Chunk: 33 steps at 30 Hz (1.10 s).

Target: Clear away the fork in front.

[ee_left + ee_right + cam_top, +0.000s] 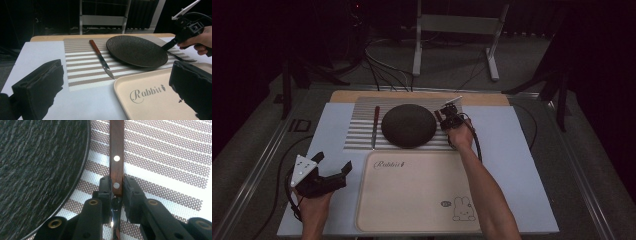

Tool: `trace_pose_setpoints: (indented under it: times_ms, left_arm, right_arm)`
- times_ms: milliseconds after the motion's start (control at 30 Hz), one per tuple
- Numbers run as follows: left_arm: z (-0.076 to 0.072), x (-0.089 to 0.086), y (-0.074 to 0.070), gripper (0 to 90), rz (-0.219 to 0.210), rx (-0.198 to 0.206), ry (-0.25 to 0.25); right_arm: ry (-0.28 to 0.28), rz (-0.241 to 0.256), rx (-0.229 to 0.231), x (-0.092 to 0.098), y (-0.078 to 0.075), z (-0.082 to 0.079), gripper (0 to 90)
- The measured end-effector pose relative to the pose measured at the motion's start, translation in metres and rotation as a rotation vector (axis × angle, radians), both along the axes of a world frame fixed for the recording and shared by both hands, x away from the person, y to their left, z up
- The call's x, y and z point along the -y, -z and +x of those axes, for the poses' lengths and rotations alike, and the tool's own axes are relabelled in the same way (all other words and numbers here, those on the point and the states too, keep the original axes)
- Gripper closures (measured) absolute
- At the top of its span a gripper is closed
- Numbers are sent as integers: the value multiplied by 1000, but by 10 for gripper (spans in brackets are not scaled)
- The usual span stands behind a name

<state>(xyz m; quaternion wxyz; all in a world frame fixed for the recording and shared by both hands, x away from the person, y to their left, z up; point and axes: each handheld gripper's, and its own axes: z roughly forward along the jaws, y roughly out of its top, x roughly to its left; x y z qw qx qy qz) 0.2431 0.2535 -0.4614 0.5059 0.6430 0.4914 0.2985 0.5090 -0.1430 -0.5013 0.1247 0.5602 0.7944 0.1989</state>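
Closed on a wooden-handled fork (116,170) lying just right of the dark plate (408,125) on the striped placemat (362,131): right gripper (451,116). Already laid: knife (375,125), left. Left gripper (324,172) idle, jaws wide.

A: High view position?

B: Fixed above the near table edge, facing 12 o'clock and down. It takes in the whole pale blue tabletop (512,145), from far off.

A: Left gripper view?

B: Low over the table's near left part, aimed toward 1 o'clock across the round dark stone-textured plate (136,50); medium range.

A: Right gripper view?

B: Very close, looking steeply down on the brown-and-white striped woven placemat (170,155).

A: Shared area?

B: All three include the plate (408,125) (37,170) and placemat (362,127) (80,65).
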Motion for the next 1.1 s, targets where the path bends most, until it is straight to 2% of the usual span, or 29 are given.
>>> trace_pose_setpoints:
  times_ms: [100, 233, 467, 533, 567, 600, 800, 1100]
  left_arm:
    - [0, 0, 0, 1, 0, 0, 0]
    - [2, 0, 1, 1, 1, -3, 0]
    - [2, 2, 1, 1, 11, -8, 0]
    - [2, 2, 1, 1, 13, -6, 0]
    - [2, 2, 1, 1, 13, -6, 0]
    - [2, 2, 1, 1, 16, -8, 1]
    - [4, 4, 2, 1, 24, -15, 4]
    - [7, 6, 1, 1, 17, -18, 7]
  right_arm:
    - [9, 17, 16, 2, 1, -2, 777]
    - [17, 31, 73, 9, -3, -8, 778]
    - [-5, 72, 189, 19, -22, -20, 777]
    - [-8, 87, 217, 21, -28, -24, 778]
    - [-8, 87, 217, 21, -28, -24, 778]
    - [-19, 99, 243, 22, -32, -27, 777]
    - [-53, 124, 298, 24, -44, -38, 777]
    - [-74, 156, 345, 27, -53, -50, 777]
